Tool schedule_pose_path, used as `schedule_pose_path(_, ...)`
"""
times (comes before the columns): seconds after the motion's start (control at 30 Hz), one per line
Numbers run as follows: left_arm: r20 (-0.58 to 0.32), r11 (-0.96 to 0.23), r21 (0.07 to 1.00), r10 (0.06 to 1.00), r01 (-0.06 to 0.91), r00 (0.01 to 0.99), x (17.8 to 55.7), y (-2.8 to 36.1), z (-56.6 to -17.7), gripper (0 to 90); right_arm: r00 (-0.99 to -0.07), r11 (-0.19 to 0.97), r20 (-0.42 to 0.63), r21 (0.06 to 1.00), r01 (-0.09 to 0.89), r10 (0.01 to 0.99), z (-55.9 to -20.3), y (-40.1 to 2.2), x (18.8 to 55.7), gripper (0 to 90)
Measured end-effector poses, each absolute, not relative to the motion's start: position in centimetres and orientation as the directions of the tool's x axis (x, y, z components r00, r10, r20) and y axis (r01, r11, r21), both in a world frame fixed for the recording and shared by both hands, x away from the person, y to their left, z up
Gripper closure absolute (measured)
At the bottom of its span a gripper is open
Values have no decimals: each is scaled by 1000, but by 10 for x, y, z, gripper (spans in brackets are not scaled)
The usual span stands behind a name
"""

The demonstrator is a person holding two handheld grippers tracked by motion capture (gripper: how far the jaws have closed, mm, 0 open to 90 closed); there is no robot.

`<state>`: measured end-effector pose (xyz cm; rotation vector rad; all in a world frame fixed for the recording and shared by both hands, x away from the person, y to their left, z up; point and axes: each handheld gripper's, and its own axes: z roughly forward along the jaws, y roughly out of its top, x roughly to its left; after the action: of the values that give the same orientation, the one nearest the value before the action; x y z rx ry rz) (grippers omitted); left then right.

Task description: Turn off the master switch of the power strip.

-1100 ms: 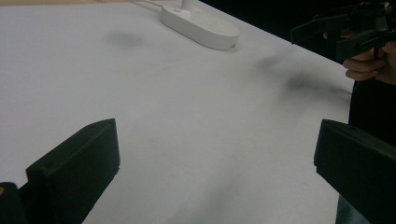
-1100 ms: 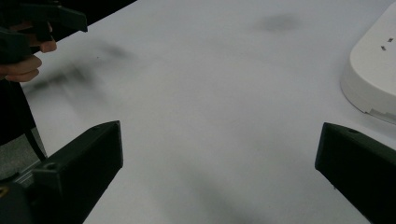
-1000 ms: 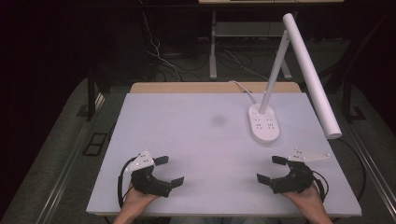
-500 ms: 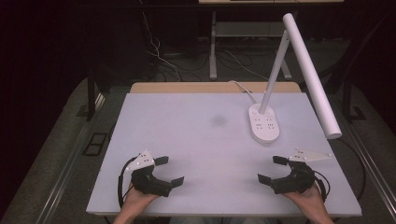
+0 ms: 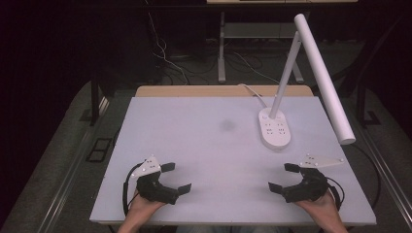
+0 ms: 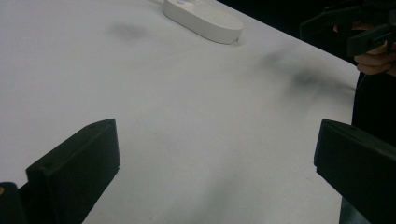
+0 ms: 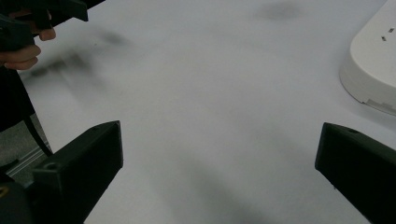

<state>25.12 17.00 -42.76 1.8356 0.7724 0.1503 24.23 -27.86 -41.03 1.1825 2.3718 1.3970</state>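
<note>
High view: left tool (image 5: 168,178) and right tool (image 5: 285,178) resting wide, holding nothing; right one risks clipping the desk lamp (image 5: 275,128) reaching forward.

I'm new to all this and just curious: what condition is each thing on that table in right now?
Left gripper: open, nothing between its jaws, held low at the table's near edge.
Right gripper: open, nothing between its jaws.
Desk lamp: upright on its base, arm tilted toward the right.
Table: white, with a faint dark smudge.

White table (image 5: 204,145) bearing a white desk lamp (image 5: 276,128).
</note>
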Motion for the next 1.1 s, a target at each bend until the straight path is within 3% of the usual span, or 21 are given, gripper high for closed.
schedule_pose_path(1.1, -258, -198, 876, 578, 440, 774, 254, 173, -428, 0, -683, 315, 213, 766, 561, 698, -374, -278, 281, 4)
